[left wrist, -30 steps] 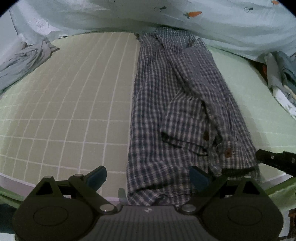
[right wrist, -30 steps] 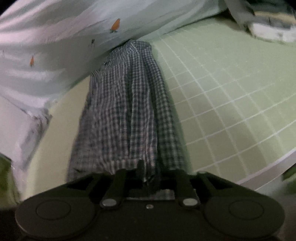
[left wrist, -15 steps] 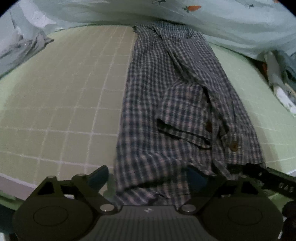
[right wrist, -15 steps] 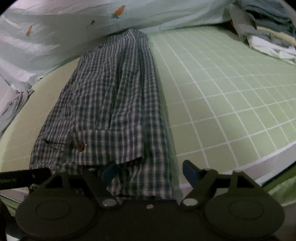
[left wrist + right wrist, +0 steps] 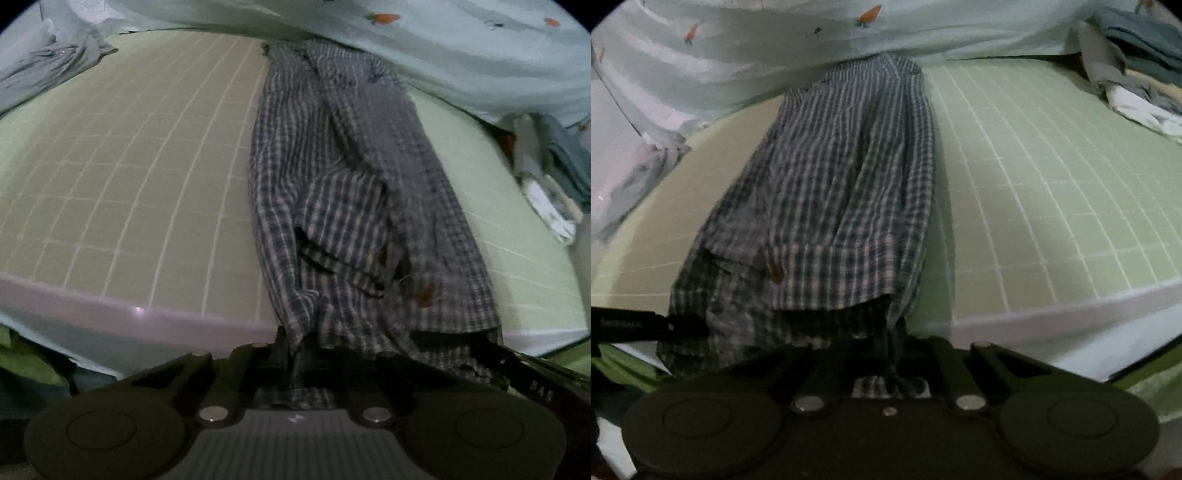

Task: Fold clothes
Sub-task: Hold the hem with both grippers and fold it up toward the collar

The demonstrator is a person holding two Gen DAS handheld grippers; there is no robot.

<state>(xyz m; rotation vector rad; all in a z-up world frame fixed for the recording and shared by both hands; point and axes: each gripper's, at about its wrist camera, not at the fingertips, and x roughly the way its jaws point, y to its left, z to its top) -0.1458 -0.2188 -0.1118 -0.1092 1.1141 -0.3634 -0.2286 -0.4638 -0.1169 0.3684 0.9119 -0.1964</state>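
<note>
Since the earlier frames both grippers have closed: left gripper [image 5: 297,354] and right gripper [image 5: 892,354] each pinch a near hem corner of the plaid shirt [image 5: 343,192]. The shirt lies as a long narrow strip on the green grid mat [image 5: 147,177], hem at the mat's near edge, collar at its far edge, a grip that suits carrying the hem toward the collar.

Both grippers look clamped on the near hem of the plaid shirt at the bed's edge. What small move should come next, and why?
Probably lift both ends of the hem together and carry them toward the collar. The left gripper and right gripper each pinch a near corner of the shirt, which already lies as a long narrow strip with its sleeves folded in, so halving its length seems next.
</note>
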